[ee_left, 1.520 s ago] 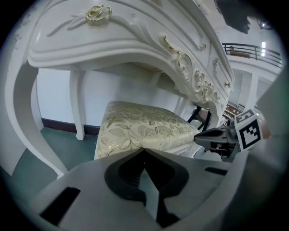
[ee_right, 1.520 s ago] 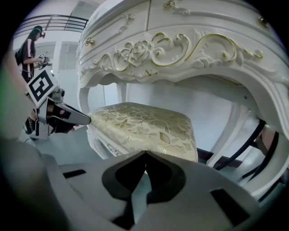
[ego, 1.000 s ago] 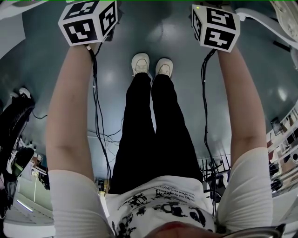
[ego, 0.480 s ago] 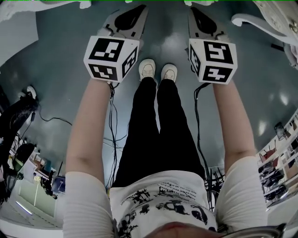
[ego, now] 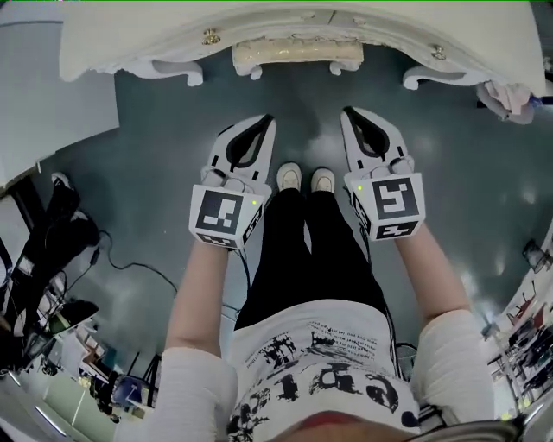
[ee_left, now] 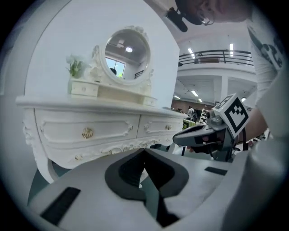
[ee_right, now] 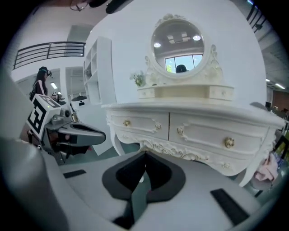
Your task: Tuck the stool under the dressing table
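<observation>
**Site.** A white carved dressing table (ego: 285, 22) stands across the top of the head view, on a grey-green floor (ego: 147, 147). Its worktop (ee_right: 180, 106) carries a round mirror (ee_right: 177, 43) on a low drawer shelf, with a small plant (ee_left: 74, 66) beside it. The front has two drawers, each with a gold knob (ee_right: 229, 142).

**Stool** (ego: 298, 53). A cream piece with a carved edge and short white feet sits at the centre beneath the table's front edge, between the front legs. It reads as the stool, pushed into the knee gap (neither gripper view shows it, since the tongs' own bodies cover that area).

**Left tongs** (ego: 267, 119). They are held out ahead of the person's left forearm, pointing at the table and well apart from it. The jaws are pressed together at the tips with nothing between them.

**Right tongs** (ego: 346, 110). They are held alongside the left pair and point the same way. The jaws meet tip to tip and are empty.

**Other items.**
- The person's white shoes (ego: 301, 178) stand on the floor between the two tongs in the head view.
- A pink cloth (ego: 507, 95) hangs at the table's right end.
- Cables (ego: 138, 263) lie on the floor to the left.
</observation>
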`<action>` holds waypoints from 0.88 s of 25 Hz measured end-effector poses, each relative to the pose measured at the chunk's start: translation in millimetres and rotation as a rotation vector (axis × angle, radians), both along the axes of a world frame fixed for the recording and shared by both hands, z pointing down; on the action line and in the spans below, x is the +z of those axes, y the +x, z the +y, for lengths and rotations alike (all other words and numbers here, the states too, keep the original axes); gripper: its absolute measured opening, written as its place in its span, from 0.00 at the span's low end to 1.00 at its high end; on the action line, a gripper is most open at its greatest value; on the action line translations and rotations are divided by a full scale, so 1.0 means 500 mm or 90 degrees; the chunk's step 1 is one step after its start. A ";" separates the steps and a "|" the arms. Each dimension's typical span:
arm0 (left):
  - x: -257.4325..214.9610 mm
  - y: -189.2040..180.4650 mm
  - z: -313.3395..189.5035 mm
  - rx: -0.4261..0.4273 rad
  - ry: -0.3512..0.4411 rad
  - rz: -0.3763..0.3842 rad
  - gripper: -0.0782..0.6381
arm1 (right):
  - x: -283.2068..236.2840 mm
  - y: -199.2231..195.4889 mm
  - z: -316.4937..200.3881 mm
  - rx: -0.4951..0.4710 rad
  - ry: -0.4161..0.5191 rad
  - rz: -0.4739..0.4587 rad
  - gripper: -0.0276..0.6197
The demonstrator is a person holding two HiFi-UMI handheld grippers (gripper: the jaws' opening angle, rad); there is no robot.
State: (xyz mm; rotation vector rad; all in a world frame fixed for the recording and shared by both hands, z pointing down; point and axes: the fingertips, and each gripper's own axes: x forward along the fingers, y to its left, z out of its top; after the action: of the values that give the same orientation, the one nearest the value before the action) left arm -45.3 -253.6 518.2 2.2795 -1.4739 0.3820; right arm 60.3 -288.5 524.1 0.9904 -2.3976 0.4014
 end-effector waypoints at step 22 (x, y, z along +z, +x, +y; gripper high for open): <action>-0.750 0.038 0.107 -0.027 0.253 -0.054 0.14 | -0.756 0.147 0.086 0.036 0.259 -0.111 0.07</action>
State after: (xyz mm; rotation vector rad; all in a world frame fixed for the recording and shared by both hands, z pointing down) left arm -26.2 -199.9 143.0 2.5536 -1.7705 0.1870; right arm 133.7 -245.4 145.8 1.2433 -2.6766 0.0139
